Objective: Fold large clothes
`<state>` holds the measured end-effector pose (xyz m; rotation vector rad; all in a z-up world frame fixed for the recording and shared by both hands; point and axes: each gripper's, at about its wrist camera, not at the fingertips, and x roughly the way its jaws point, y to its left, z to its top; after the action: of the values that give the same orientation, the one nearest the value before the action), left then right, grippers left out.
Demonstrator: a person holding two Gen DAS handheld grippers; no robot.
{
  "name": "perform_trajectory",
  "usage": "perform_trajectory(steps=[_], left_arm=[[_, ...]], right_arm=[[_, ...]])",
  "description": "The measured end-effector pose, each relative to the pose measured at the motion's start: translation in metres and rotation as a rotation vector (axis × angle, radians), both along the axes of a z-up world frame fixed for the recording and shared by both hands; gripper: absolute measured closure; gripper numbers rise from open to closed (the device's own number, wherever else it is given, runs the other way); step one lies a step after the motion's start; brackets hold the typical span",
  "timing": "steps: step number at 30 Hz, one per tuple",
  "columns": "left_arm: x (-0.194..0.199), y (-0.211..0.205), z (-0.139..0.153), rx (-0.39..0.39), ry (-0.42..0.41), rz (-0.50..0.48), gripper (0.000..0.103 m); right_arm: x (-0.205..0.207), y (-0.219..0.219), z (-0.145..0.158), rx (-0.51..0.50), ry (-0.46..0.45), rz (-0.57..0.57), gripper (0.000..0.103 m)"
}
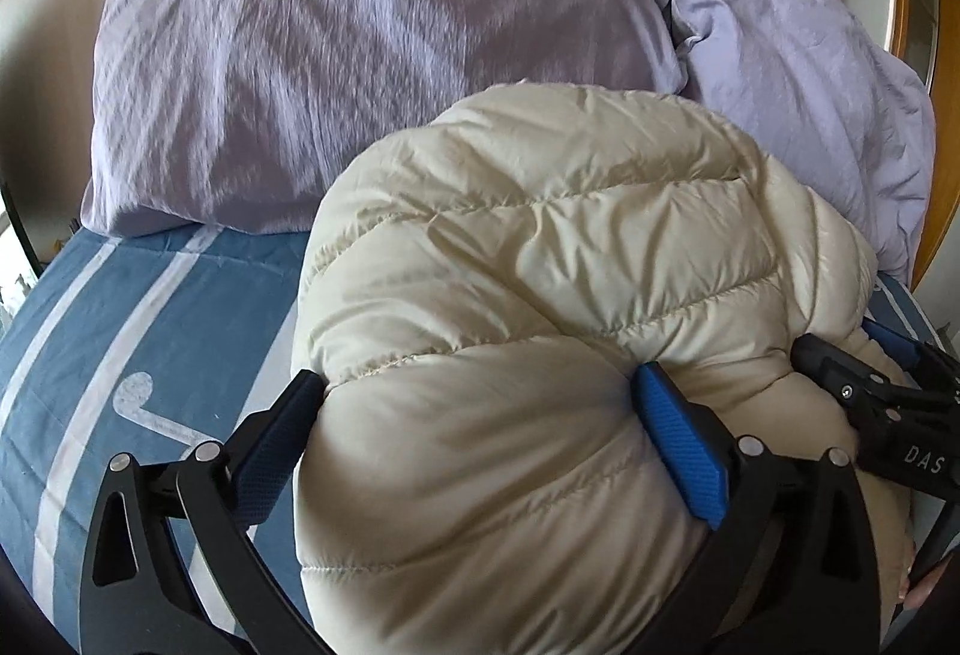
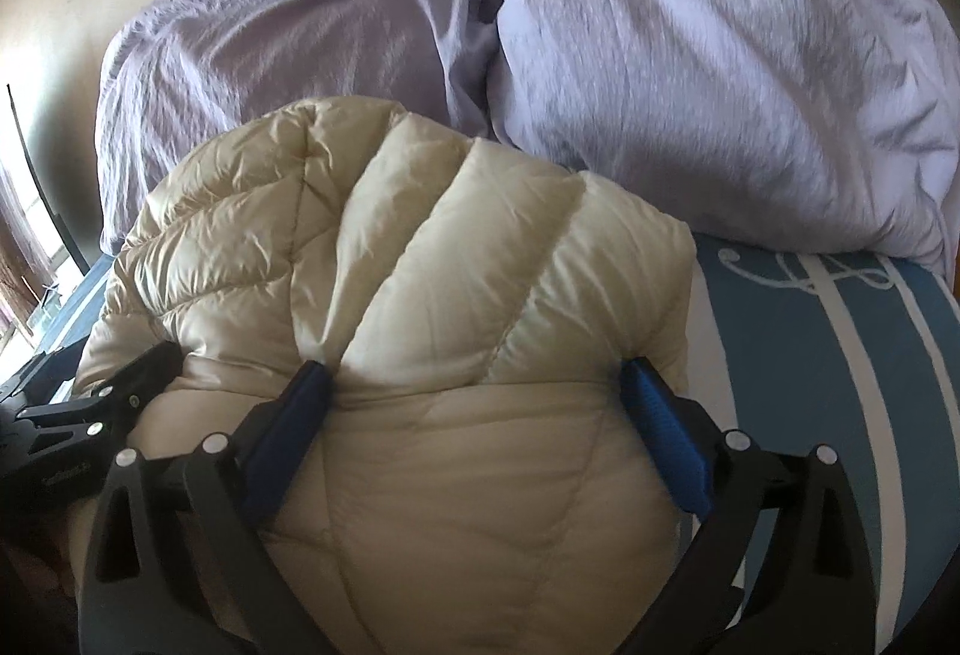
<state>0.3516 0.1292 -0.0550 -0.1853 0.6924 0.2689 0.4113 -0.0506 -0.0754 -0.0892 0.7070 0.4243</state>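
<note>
Cream puffer jacket (image 1: 540, 295) bunched on blue striped bedsheet (image 1: 120, 343), in front of two lilac pillows (image 1: 336, 55)
Left gripper (image 1: 480, 397) and right gripper (image 2: 474, 385), side by side, fingers spread wide, each squeezing a thick padded fold of jacket

Daylight enters from the left in both views; a blown-out window strip (image 2: 24, 235) glares at the right wrist view's left edge. The cream puffer jacket (image 1: 540, 265) carries a soft sheen on its upper quilting, while its near bulge falls in shadow. The 2 lilac pillows (image 2: 690, 55) look smeared and grainy, with motion blur streaking their creases. Fisheye distortion bends the striped blue bedsheet (image 1: 120, 355), and a dark vignette rings each frame. The blue finger pads (image 1: 678, 433) stay fairly sharp
</note>
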Motion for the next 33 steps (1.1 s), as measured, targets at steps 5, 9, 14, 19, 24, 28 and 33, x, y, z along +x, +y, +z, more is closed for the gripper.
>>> perform_trajectory(steps=[5,9,14,19,24,28,33], left_arm=[[0.003,-0.002,-0.002,0.016,0.009,0.005,0.001],[0.004,-0.004,-0.003,0.035,0.017,0.008,0.001],[0.007,-0.004,-0.003,0.044,0.033,0.007,0.001],[0.01,-0.005,-0.002,0.052,0.047,0.004,0.001],[0.013,-0.004,-0.002,0.044,0.057,0.001,0.001],[0.014,-0.002,-0.002,0.033,0.064,-0.001,0.001],[0.019,0.0,-0.003,0.011,0.072,-0.004,0.001]], right_arm=[[0.002,0.0,-0.004,-0.005,0.005,-0.01,0.006],[0.003,0.0,-0.007,-0.005,0.01,-0.014,0.005],[0.004,-0.002,-0.009,-0.006,0.015,-0.025,0.003],[0.005,-0.002,-0.01,-0.011,0.019,-0.028,0.002],[0.008,-0.003,-0.013,-0.005,0.034,-0.027,0.002],[0.013,-0.005,-0.015,0.006,0.054,-0.026,0.002],[0.023,-0.005,-0.019,0.015,0.093,-0.021,0.002]])
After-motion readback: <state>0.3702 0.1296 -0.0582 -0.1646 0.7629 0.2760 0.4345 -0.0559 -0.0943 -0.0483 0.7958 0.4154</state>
